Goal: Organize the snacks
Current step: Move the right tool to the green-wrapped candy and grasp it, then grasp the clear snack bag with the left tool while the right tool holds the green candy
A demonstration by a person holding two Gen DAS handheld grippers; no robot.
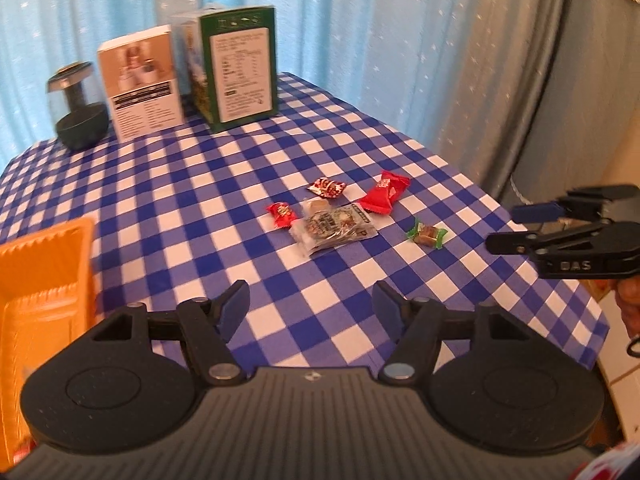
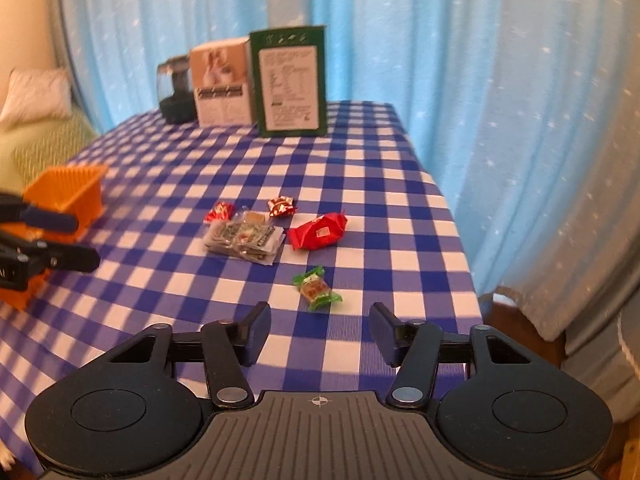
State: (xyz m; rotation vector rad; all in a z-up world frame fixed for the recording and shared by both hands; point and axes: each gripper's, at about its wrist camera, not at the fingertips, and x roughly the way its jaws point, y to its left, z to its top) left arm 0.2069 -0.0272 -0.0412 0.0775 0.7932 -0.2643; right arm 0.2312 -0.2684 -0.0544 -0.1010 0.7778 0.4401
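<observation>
Hovering over the checked tablecloth point(image 2: 240, 160), the right gripper point(image 2: 320, 330) has its jaws parted with nothing between them. Just ahead of its fingertips, slightly left of centre, lies the green-wrapped candy point(image 2: 317, 289) on the cloth, apart from the pads. Farther ahead sits the red packet point(image 2: 318, 233); left of that the clear printed pouch point(image 2: 244, 240), with two small red sweets point(image 2: 219, 212) point(image 2: 282, 205) just beyond it. Far to this gripper's left stands the orange basket point(image 2: 68, 192), partly behind the other tool.

Left gripper point(image 1: 310, 308) likewise released, jaws apart over bare cloth, holding nothing. Snack cluster lies ahead and a little right of it: pouch point(image 1: 336, 228) nearest, small red sweet point(image 1: 282, 215) at the pouch's left, dark red sweet point(image 1: 326, 188) behind, red packet point(image 1: 384, 194) to the right, green candy point(image 1: 427, 234) farthest right, near the right gripper point(image 1: 516, 228) coming in from the side. Orange basket point(image 1: 44, 272) close on the left gripper's left.

At the far end of the table: green box point(image 1: 240, 68), white-and-tan box point(image 1: 140, 80), dark dumbbell-shaped object point(image 1: 78, 114), all before the blue curtain point(image 1: 360, 20).
</observation>
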